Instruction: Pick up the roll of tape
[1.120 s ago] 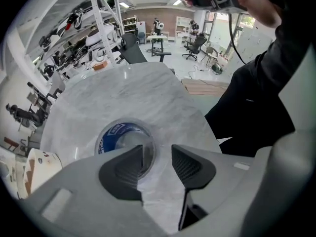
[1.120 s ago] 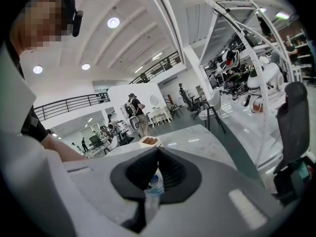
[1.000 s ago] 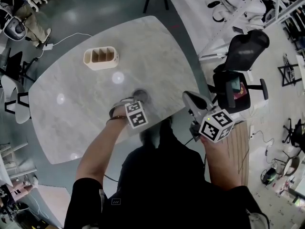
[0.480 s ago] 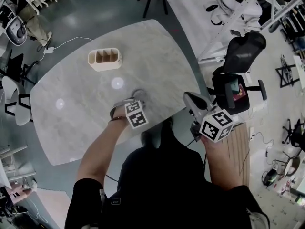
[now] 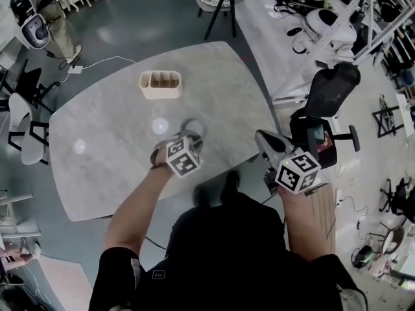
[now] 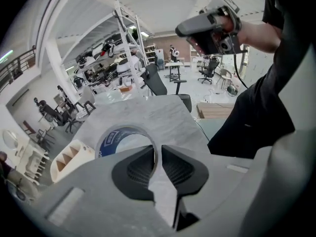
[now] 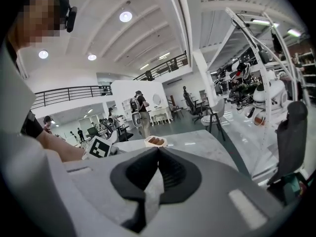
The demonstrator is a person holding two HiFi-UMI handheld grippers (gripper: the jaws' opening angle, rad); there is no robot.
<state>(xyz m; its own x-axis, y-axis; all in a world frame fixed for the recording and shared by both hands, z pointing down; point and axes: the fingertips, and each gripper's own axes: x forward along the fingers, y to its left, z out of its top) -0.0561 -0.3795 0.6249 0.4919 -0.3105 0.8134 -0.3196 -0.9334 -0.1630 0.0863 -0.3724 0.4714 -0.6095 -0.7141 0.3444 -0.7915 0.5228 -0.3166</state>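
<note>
Jaws of left gripper [image 6: 156, 152] grip the tape roll [image 6: 109, 138] by its wall, right gripper [image 7: 158, 153] pinched empty; lifting step, next needs a steady raise clear of table [image 5: 104, 154].

Bright, even hall light from overhead — clean frames, strong wide-angle bend.

The pale tabletop [image 5: 110, 154] carries two small round glare spots near its middle and a soft grey shadow at its near edge. The floor beyond the tabletop is dimmer, with a broad dull sheen. High above the tabletop, round ceiling lamps [image 7: 125, 16] and strip lights supply the light. Both gripper views bow straight lines outward and fall to black in the corners. Close to the lens, the left gripper [image 6: 158, 152] and right gripper [image 7: 158, 152] show as slightly soft grey masses — the roll of tape [image 6: 116, 137] over the tabletop reads sharp. The head view is a little soft throughout.
</note>
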